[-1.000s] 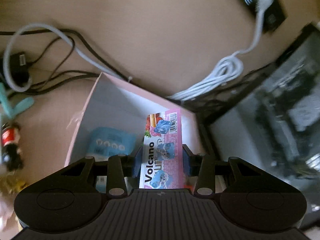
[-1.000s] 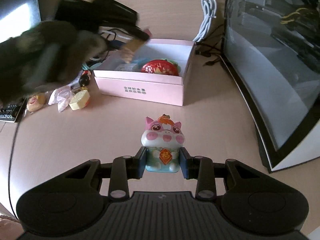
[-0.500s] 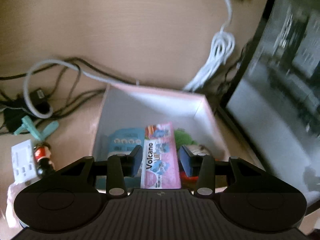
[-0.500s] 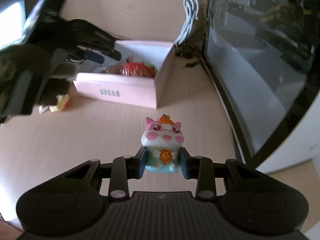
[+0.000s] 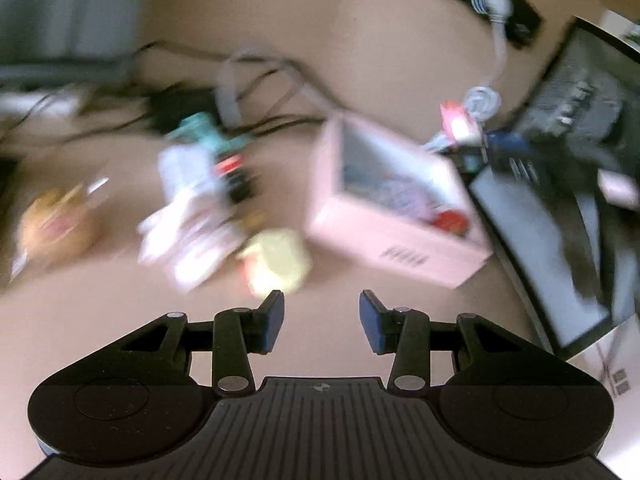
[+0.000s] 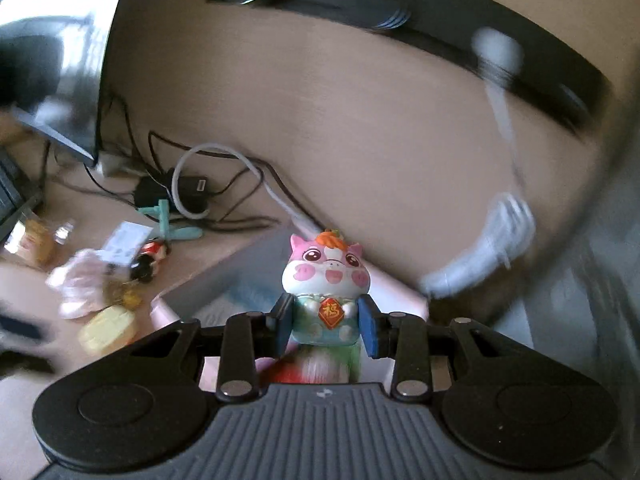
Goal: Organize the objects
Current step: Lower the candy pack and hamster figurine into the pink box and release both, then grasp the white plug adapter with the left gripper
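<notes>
The view from my left gripper [image 5: 322, 308] is blurred; it hovers open and empty over the bare desk, short of the pink box [image 5: 394, 242]. A pink snack packet [image 5: 400, 196] and a red item [image 5: 452, 220] lie inside the box. My right gripper [image 6: 326, 314] is shut on a pink pig figurine [image 6: 325, 268], held upright over the pink box [image 6: 170, 306]. A red and green item [image 6: 316, 368] shows below the pig. In the left wrist view, the pig [image 5: 456, 122] shows past the box's far corner.
A loose pile lies left of the box: a yellow pastry [image 5: 278, 266], white wrappers [image 5: 188, 220], a teal clip [image 6: 172, 220] and a small cola bottle [image 6: 150, 258]. Cables [image 6: 224, 184] run behind it. A monitor [image 5: 560, 220] stands right, a power strip [image 6: 400, 20] at the back.
My left gripper has let go of the pink packet in the box and pulled back and left. My right gripper has carried the pig forward and up over the box, rolling as it went.
</notes>
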A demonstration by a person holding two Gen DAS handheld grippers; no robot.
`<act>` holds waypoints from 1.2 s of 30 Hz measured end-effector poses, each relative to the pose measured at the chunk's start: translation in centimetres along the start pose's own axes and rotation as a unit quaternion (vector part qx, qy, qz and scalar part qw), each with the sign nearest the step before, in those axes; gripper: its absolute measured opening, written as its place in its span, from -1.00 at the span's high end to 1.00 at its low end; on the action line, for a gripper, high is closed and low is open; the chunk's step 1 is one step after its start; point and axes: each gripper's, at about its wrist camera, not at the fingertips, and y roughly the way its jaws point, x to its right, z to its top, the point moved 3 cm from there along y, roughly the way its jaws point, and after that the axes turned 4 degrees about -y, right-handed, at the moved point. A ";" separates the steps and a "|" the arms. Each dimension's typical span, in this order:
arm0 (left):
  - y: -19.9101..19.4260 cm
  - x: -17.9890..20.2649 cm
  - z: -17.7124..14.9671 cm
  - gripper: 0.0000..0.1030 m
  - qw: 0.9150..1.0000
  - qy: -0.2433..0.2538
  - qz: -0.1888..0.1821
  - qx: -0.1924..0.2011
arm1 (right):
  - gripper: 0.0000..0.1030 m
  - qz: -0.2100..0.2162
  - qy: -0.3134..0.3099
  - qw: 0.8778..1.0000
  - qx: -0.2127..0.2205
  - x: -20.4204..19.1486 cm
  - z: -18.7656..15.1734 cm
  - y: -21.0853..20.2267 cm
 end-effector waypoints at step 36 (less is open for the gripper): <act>5.4 -6.3 10.9 0.12 0.996 -0.060 0.051 0.029 | -0.69 -0.051 0.179 0.979 -0.080 -5.0 -11.8 -10.2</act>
